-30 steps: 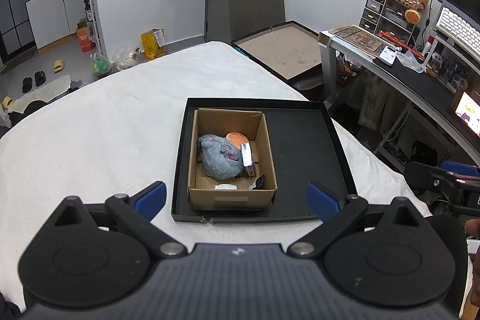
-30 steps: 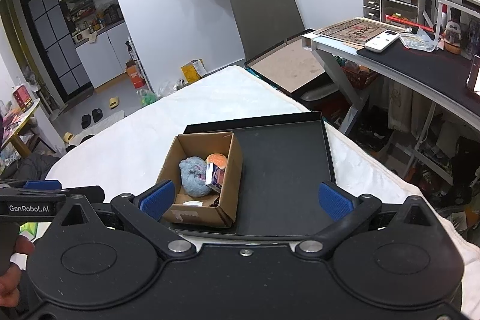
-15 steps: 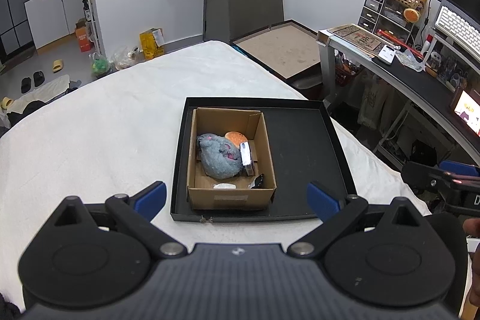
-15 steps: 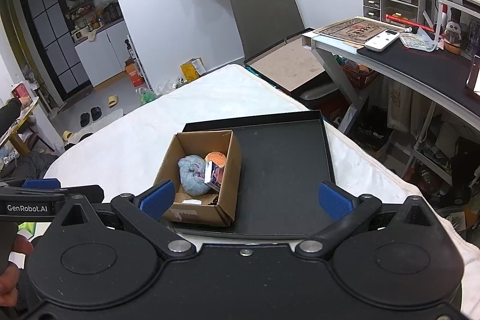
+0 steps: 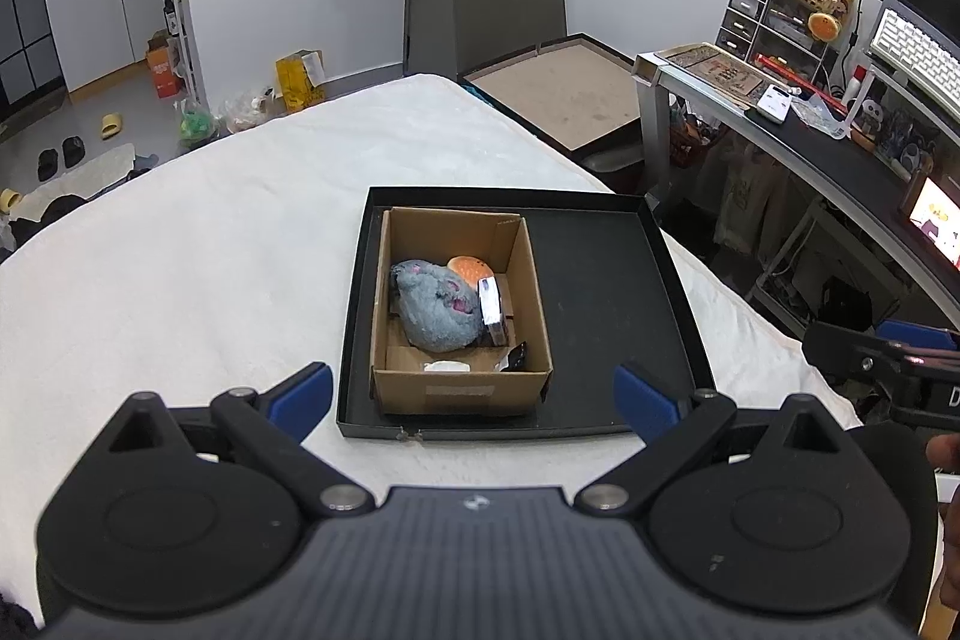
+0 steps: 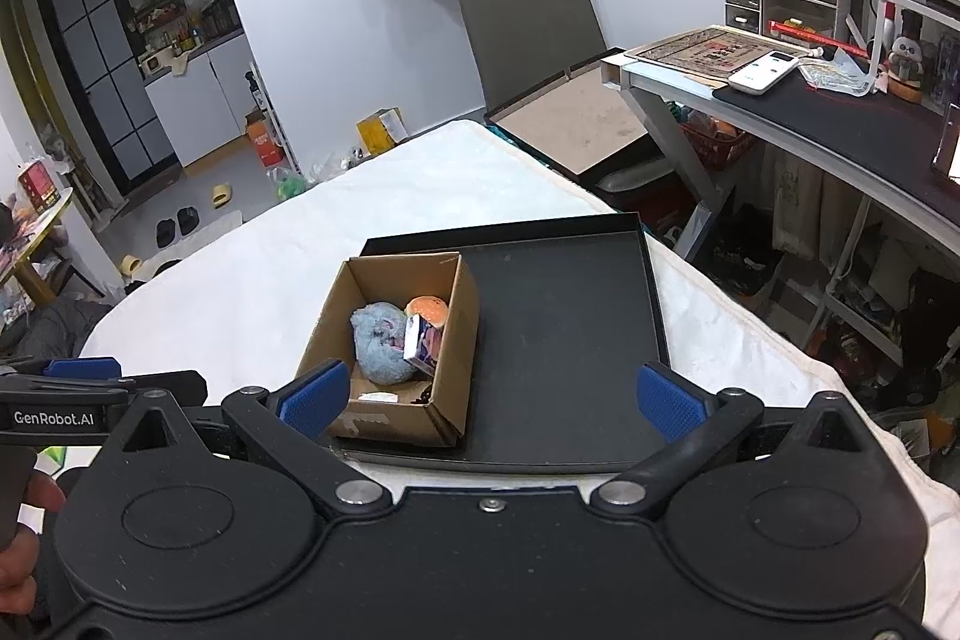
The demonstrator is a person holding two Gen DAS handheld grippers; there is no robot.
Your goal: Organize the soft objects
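An open cardboard box [image 5: 462, 388] [image 6: 459, 304] stands in the left part of a shallow black tray [image 5: 606, 292] [image 6: 564, 328] on a white-covered bed. In the box lie a grey-blue plush toy [image 5: 435, 310] [image 6: 378, 340], an orange burger-shaped soft toy [image 5: 471, 267] [image 6: 427, 310], a small upright carton [image 5: 490, 307] [image 6: 420, 346], a white item [image 5: 445, 367] and a dark item [image 5: 516, 357]. My left gripper [image 5: 474, 394] is open and empty, in front of the box. My right gripper [image 6: 491, 400] is open and empty, over the tray's front edge.
The white bed cover [image 5: 210, 250] spreads left and behind the tray. A desk [image 6: 840, 124] with a keyboard and drawers stands to the right. A grey chair [image 5: 510, 4] and a flat board [image 5: 570, 100] stand beyond the bed. The other gripper shows at each view's edge [image 5: 888, 352].
Both grippers stay open. The views have shifted only slightly; the box and tray have not moved.
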